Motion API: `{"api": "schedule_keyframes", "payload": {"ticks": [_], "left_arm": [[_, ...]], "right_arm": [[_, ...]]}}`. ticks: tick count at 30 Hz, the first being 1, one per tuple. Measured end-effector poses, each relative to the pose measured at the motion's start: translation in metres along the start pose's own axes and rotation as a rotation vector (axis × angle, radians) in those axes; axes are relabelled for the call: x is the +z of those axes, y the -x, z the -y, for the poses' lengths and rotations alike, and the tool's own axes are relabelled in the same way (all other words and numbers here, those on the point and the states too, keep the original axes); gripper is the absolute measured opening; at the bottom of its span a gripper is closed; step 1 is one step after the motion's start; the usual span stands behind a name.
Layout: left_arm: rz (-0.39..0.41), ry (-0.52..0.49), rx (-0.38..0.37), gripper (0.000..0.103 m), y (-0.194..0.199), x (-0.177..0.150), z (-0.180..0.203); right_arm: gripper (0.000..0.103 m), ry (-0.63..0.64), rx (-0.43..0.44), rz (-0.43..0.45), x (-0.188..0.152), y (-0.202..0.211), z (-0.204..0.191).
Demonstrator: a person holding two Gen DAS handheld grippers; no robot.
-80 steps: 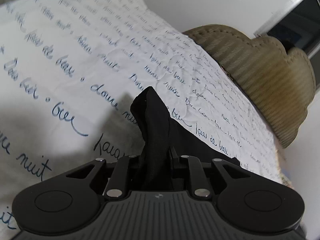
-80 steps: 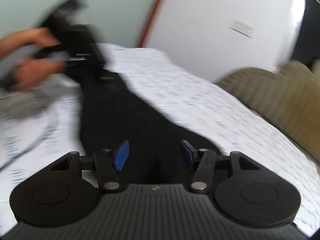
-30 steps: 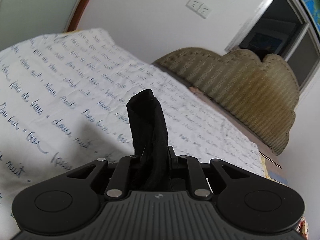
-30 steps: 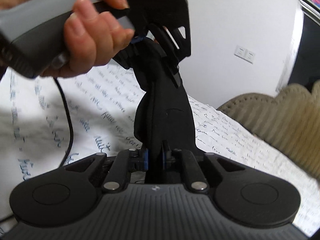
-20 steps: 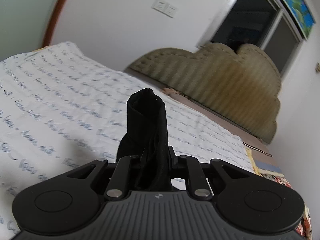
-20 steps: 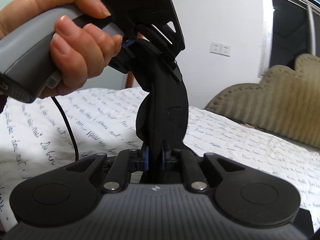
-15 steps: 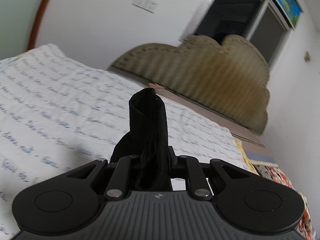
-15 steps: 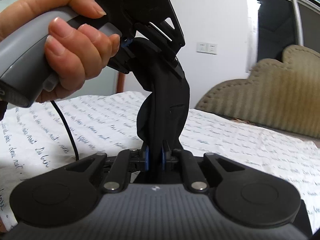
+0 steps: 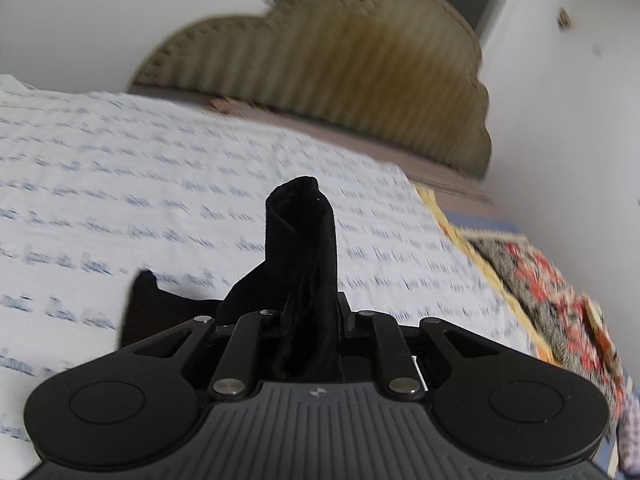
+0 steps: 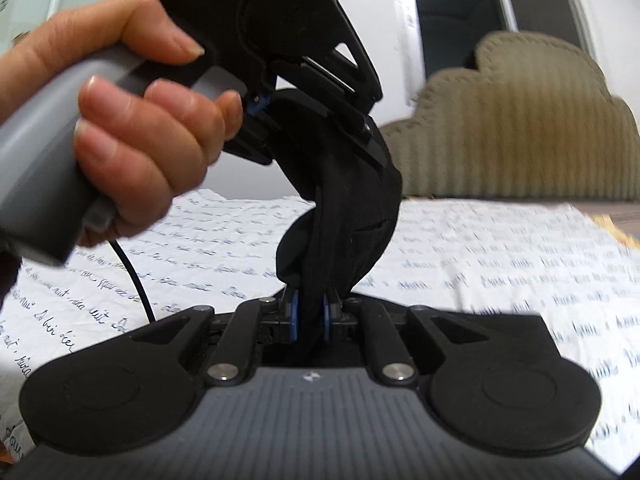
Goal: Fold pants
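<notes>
Two hand-held tongs lift a pair of black pants [image 10: 344,208] above a bed covered by a white bedsheet [image 9: 160,184] printed with blue handwriting.

In the right wrist view, the right tongs [image 10: 310,316] are pressed together on a bunched fold of the pants, with blue pads [image 10: 294,314] showing on either side of the cloth. From there the fabric rises in a twisted band up to the left tongs [image 10: 320,108], which are clamped on its upper end. A bare hand [image 10: 132,132] wraps the grey handle of the left tool, and a thin black cable [image 10: 134,276] hangs from it toward the sheet.

In the left wrist view, the left tongs [image 9: 308,316] pinch a rolled column of the pants [image 9: 304,248] that stands up between them. A loose part of the black cloth trails down to the left, in front of the bedsheet; whether it touches is unclear.

Behind the bed stands a scalloped, olive, ribbed headboard [image 9: 340,68] against a white wall. A patterned quilt [image 9: 560,292] with red flowers lies along the bed's right edge. Both views are slightly blurred.
</notes>
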State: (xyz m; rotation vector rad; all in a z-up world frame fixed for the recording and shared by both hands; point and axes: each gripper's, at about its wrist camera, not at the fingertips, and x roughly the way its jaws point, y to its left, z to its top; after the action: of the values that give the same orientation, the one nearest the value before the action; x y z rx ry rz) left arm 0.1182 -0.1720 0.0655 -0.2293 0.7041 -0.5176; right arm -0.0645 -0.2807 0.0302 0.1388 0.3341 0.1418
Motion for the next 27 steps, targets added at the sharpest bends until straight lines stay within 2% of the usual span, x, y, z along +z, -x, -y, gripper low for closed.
{"api": "schedule_keyframes", "payload": {"ticks": [6,12,15,17,19,22,25,27], "left_arm": [[-0.089,-0.09,-0.013,0.015,-0.042,-0.021,0.036],[-0.161,-0.137,-0.013,0.015,-0.074,-0.032,0.051],[-0.207,-0.178,-0.051,0.016,-0.088,-0.038,0.062],[-0.235,-0.202,-0.086,0.023,-0.096,-0.042,0.066],[-0.253,-0.196,-0.165,0.024,-0.099,-0.043,0.066],[-0.23,-0.148,-0.237,0.024,-0.089,-0.039,0.06],[-0.169,-0.133,-0.212,0.025,-0.07,-0.032,0.047],[-0.143,-0.126,-0.169,0.029,-0.058,-0.026,0.03]], "right_arm": [[0.01,-0.112,-0.022,-0.027,-0.015,0.008,0.031],[0.01,-0.238,-0.028,-0.064,-0.031,0.009,0.056],[0.01,-0.272,-0.039,-0.081,-0.035,0.008,0.063],[0.011,-0.291,-0.052,-0.089,-0.039,0.008,0.066],[0.016,-0.334,-0.061,-0.102,-0.043,0.009,0.073],[0.024,-0.388,-0.068,-0.134,-0.047,0.01,0.085],[0.03,-0.397,-0.071,-0.158,-0.048,0.021,0.093],[0.032,-0.376,-0.091,-0.169,-0.047,0.034,0.098]]}}
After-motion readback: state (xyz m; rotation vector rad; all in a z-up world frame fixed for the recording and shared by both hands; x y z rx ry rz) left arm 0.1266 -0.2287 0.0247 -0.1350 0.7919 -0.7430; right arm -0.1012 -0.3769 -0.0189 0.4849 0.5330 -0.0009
